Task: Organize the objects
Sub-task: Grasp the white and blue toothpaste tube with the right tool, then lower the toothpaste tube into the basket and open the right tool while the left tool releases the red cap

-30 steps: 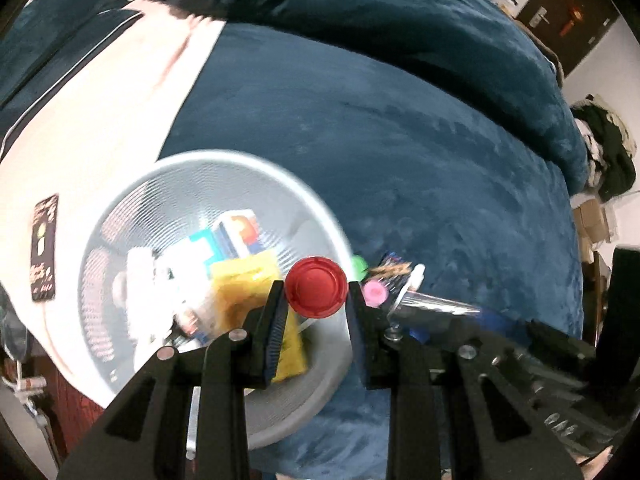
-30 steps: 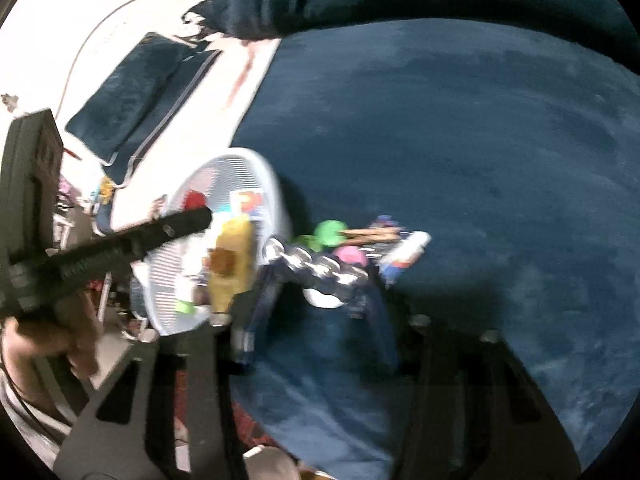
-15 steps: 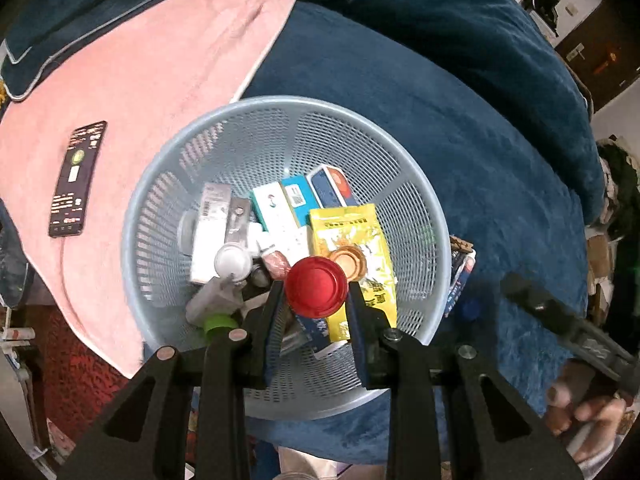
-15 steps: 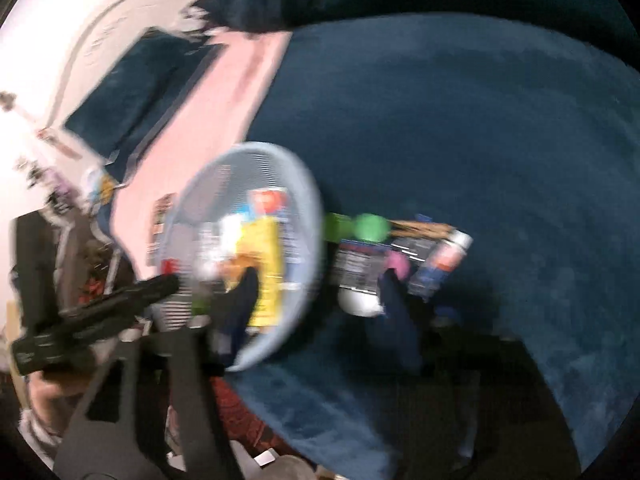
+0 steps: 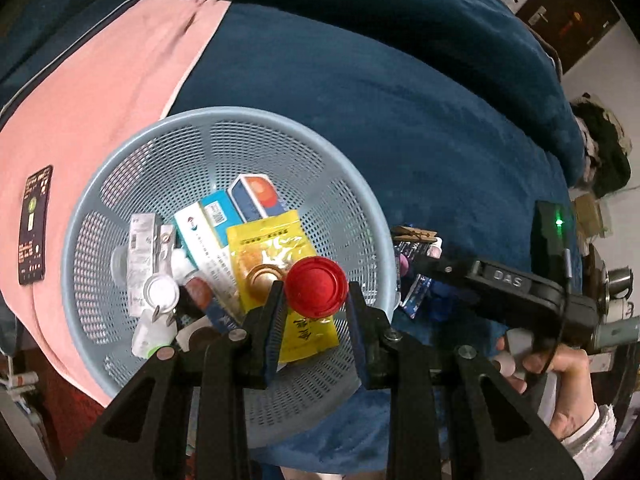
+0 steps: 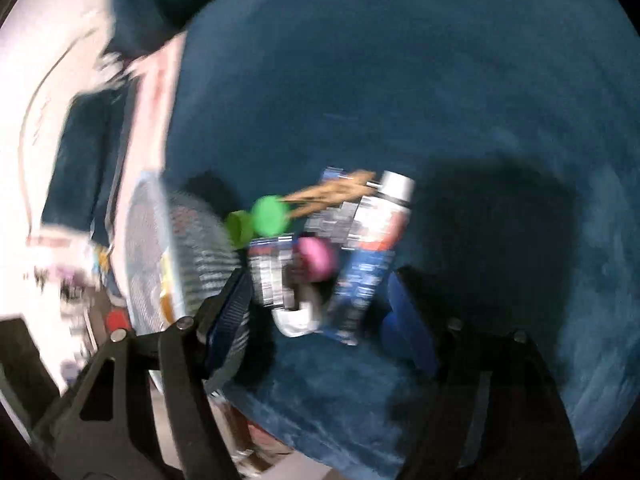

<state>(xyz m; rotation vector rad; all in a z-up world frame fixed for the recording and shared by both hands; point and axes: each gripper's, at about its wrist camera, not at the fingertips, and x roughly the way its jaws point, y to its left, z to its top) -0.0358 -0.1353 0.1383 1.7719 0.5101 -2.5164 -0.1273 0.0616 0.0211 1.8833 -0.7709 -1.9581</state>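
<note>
Holding a red bottle cap (image 5: 316, 287) between narrowed fingers, the left tool (image 5: 315, 312) hovers over the blue mesh basket (image 5: 224, 128) (already half full); release is next. At 3 o'clock, the right tool (image 6: 320, 312) gapes wide toward the leftover pile (image 6: 360, 232) on the bed.

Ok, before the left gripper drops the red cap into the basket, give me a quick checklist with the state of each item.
1. Red cap held in left gripper: ok.
2. Cap over the blue basket opening: ok.
3. Room on top of the items already inside, such as the yellow packet: ok.
4. Right gripper outside the basket, out of the way: ok.
5. Right gripper open at the loose items on the blue blanket: ok, though blurred.
</note>
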